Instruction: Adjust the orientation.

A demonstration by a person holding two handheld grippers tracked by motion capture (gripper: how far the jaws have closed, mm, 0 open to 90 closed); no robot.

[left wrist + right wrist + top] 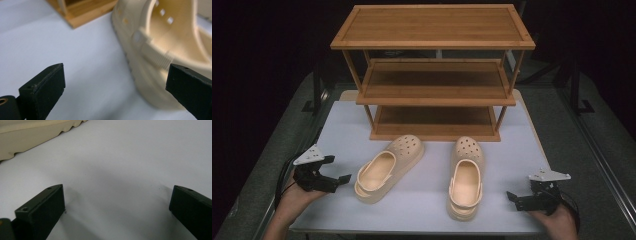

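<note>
Rack [432, 95] behind 2 clogs [388, 167].

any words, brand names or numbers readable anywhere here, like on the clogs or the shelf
None can be read. The left clog, the right clog and the wooden shelf rack carry no legible words, logos or numbers. The round strap rivet on the left clog may bear a mark, but it is too blurred to tell.
</note>
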